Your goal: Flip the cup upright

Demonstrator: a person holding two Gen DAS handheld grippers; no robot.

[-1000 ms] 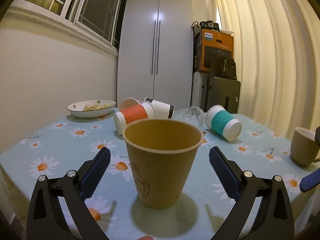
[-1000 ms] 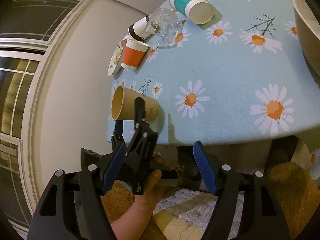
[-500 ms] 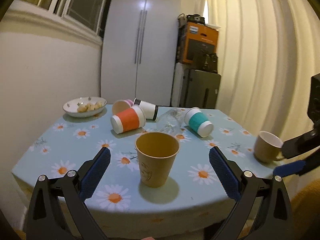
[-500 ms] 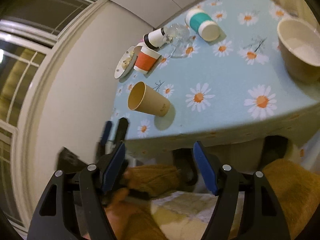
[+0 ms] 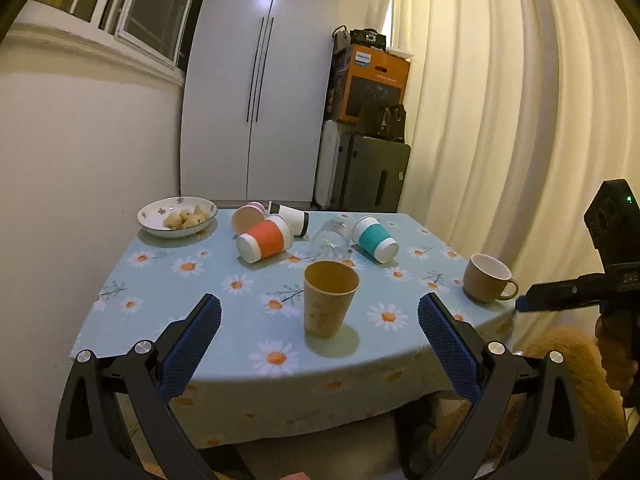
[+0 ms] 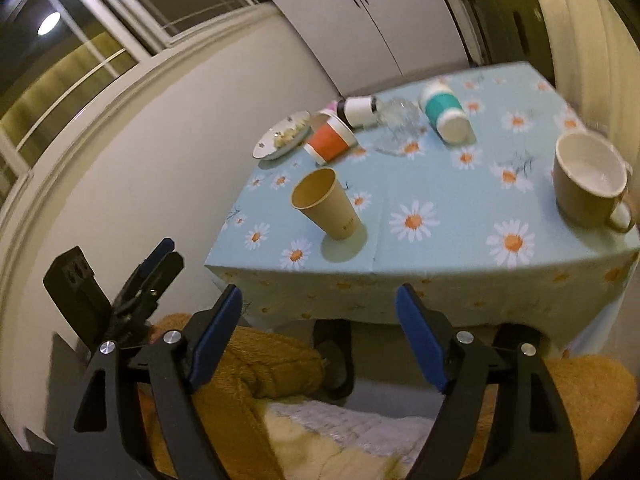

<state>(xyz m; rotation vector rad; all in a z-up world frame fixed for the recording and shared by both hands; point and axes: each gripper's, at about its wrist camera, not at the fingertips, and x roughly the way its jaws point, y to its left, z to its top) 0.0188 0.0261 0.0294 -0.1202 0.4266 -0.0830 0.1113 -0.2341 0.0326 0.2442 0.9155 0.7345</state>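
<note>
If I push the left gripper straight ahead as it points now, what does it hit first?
Most likely the upright brown paper cup, which stands between the open left gripper fingers' line; depth is uncertain, and the table edge sits close below.

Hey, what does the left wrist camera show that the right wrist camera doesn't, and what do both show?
Only the left wrist view shows the orange box stacked by the curtain. Only the right wrist view shows the padded blanket below the table edge. Both show the brown paper cup standing upright, the tan mug, the orange cup and teal cup lying on their sides, and open grippers.
</note>
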